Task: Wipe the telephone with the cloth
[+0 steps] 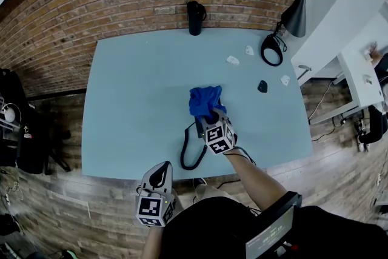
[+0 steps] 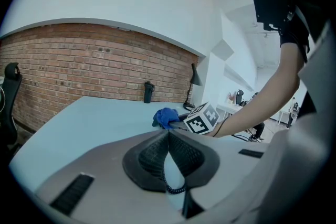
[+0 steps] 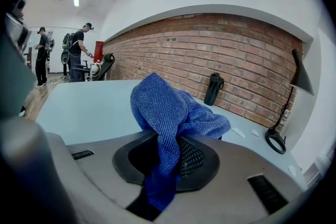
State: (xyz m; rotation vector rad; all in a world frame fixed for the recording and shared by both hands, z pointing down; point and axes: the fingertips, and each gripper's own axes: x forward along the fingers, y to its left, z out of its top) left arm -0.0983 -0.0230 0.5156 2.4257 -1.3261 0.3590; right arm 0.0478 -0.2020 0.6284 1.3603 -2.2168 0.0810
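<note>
The left gripper (image 1: 160,173) sits nearest, low by the person's body and off the near edge of the table (image 1: 133,106). Its fingers (image 2: 149,155) are closed tip to tip with nothing between them, aimed across the tabletop towards the brick wall. The left forearm is mostly cut off by the bottom of the head view.

The right gripper (image 1: 215,118) is reached out over the middle of the table on an outstretched arm. Its fingers (image 3: 191,157) are clamped on the blue cloth (image 3: 168,107), which bunches up above them and trails down between them. In the head view the cloth (image 1: 206,101) lies heaped just beyond the marker cube.

The telephone (image 1: 198,128) lies beneath cloth and gripper. Only a dark sliver of it shows on the left side, so its shape is hard to make out. Its black cord (image 1: 184,151) loops from there towards the near table edge.

Left of the cloth the tabletop is bare to its edge. To the far right lie a few small white scraps (image 1: 233,60) and a small black object (image 1: 262,86). A black lamp (image 1: 297,9) stands at the far right corner and a black bottle (image 1: 195,17) against the wall.
</note>
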